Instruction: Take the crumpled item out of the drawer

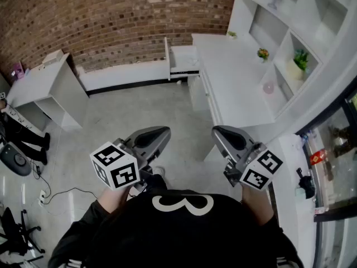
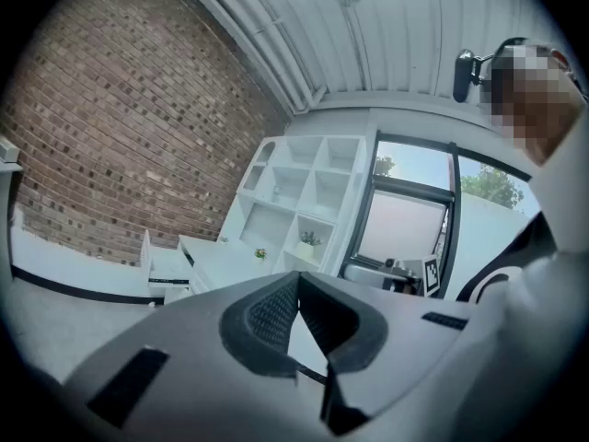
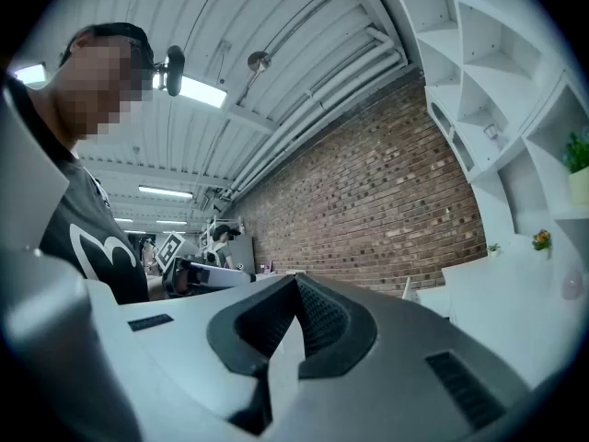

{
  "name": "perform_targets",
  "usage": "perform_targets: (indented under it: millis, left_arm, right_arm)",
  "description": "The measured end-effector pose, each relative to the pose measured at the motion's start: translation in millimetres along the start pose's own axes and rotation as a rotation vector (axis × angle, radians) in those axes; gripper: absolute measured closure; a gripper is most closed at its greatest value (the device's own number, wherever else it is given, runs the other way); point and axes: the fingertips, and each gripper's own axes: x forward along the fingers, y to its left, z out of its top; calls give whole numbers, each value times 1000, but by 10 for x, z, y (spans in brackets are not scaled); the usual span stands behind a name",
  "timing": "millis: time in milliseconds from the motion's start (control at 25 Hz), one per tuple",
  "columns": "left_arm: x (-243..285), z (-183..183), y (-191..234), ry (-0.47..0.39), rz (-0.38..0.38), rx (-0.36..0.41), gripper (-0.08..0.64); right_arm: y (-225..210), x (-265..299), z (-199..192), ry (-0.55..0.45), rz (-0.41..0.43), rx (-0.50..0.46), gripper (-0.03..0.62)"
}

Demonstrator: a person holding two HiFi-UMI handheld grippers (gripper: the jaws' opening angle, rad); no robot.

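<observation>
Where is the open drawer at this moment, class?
In the head view, the open drawer is top centre. It sticks out leftward from the far end of the white desk, just below the brick wall.

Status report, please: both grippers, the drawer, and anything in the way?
Left gripper shut, empty. Right gripper shut, empty. Drawer open by the brick wall, far ahead; crumpled item not visible. Only floor between.

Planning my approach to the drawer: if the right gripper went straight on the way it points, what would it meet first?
Nothing near. The shut right gripper aims at the red brick wall, seemingly just left of the white pulled-out drawer; depth is hard to judge.
</observation>
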Motion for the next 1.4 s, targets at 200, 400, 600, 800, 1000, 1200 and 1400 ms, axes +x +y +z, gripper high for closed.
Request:
perform_targets:
  millis: [200, 400, 600, 800, 1000, 1200, 1400]
  left_arm:
    - [9, -49, -87, 13, 1, 21, 557]
    - [17, -80, -96, 18, 7, 19, 557]
    - [-32, -91, -65, 24, 33, 17, 557]
    - [-33, -107, 57, 18, 52, 14, 557]
    - [52, -84, 211, 20, 55, 1, 557]
    - [256, -68, 442, 25, 41, -12, 557]
    - [551, 12, 782, 38, 28, -18, 557]
  right_arm:
    - [-17, -91, 1, 4, -22, -1, 583]
    - [-19, -77, 23, -37, -39, 12, 581]
    - [-46, -67, 42, -51, -49, 3, 535]
    - [-122, 18, 22, -47, -58, -33, 378]
    - [-295, 164, -30, -10, -105, -84, 282]
    - [-531, 328, -124, 28, -116, -92, 219]
    - [-904, 589, -146, 52, -123, -94, 184]
